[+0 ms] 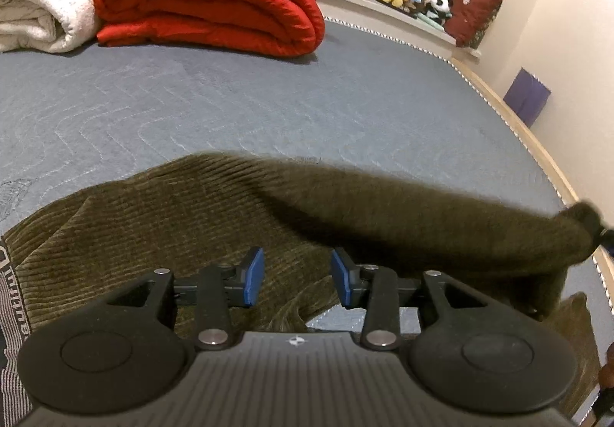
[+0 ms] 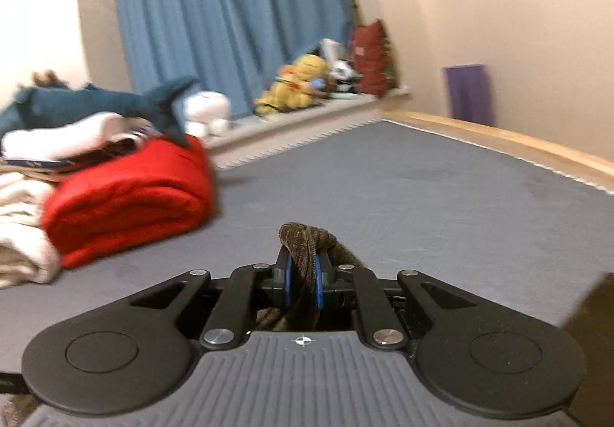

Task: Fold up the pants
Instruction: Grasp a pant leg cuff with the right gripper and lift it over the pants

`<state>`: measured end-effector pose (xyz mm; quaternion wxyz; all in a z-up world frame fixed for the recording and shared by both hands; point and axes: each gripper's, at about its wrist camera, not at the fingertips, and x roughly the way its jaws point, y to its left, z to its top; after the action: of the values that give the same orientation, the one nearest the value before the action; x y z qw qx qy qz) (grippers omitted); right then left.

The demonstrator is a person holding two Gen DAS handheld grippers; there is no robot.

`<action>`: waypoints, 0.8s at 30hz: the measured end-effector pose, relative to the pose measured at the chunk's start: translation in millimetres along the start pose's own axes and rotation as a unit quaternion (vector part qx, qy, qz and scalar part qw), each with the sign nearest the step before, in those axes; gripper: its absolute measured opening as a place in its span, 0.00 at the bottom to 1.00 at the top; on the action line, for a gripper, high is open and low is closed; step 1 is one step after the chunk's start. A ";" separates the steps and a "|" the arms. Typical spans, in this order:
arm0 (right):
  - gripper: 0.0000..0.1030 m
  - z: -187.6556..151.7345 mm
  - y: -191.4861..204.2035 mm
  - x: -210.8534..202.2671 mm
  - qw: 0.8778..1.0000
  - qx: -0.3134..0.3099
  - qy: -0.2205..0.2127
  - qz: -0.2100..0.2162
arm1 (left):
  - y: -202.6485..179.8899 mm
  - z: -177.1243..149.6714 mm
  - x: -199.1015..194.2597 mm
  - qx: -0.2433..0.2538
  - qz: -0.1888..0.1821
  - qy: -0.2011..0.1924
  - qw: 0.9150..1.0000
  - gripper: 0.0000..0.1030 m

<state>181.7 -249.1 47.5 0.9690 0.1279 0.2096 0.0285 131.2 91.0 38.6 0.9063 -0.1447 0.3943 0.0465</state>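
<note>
Olive corduroy pants [image 1: 161, 219] lie on the grey-blue bed cover [image 1: 268, 100], one leg pulled up off it toward the right edge. Right gripper [image 2: 303, 273] is clamped on a bunched fold of that fabric. Left gripper [image 1: 297, 275] hovers over the pants, jaws partly apart, nothing between the blue pads [image 1: 253, 277]. Folded red blanket [image 1: 207, 0] sits well apart behind.
</note>
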 end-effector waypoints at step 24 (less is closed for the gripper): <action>0.17 -166.6 94.8 2.3 0.824 -0.432 0.215 0.297 | 0.9 -4.9 19.4 0.000 -0.004 0.029 1.000 0.45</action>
<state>114.8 -117.9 -75.3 0.8000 -0.2572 0.3308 0.4295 140.9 89.7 21.2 0.8945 -0.1479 0.4202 0.0388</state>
